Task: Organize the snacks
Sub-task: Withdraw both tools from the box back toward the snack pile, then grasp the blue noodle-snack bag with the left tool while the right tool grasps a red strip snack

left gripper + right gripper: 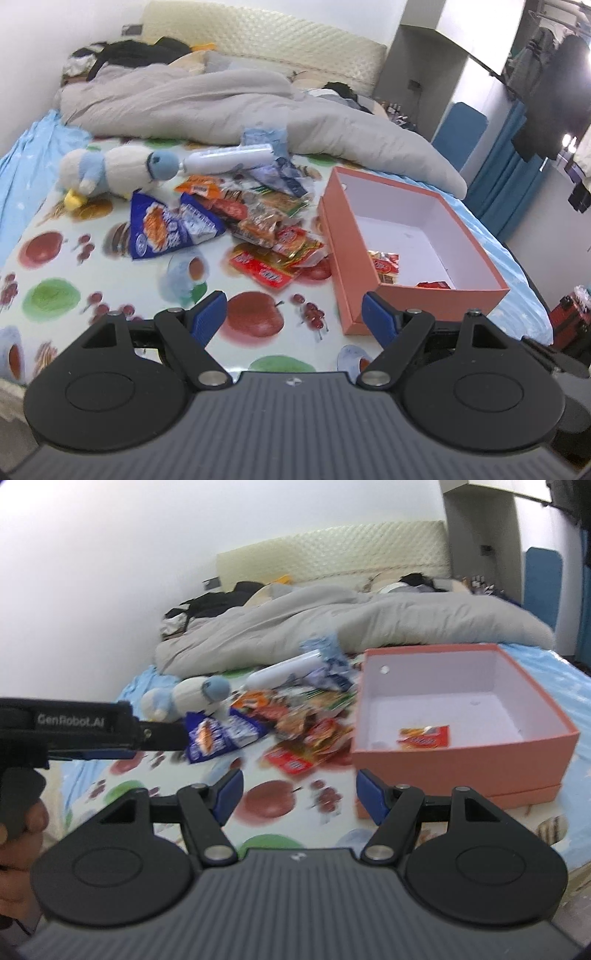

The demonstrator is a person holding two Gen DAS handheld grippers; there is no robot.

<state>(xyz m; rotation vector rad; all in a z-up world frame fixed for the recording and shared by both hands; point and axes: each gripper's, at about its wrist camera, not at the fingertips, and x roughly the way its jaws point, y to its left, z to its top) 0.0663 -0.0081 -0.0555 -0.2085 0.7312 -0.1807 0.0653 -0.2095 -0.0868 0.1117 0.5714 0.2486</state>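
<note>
Snack pile [255, 218] beside pink box [343, 280] — both tongs empty, agape

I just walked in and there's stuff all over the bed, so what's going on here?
A person is sorting snacks with a handheld claw in each hand. The snack pile lies loose on the fruit-print sheet, beside a plush toy. To its right sits an open pink box with only a couple of red packets inside. The left claw and right claw are both open and empty, short of the pile.
</note>
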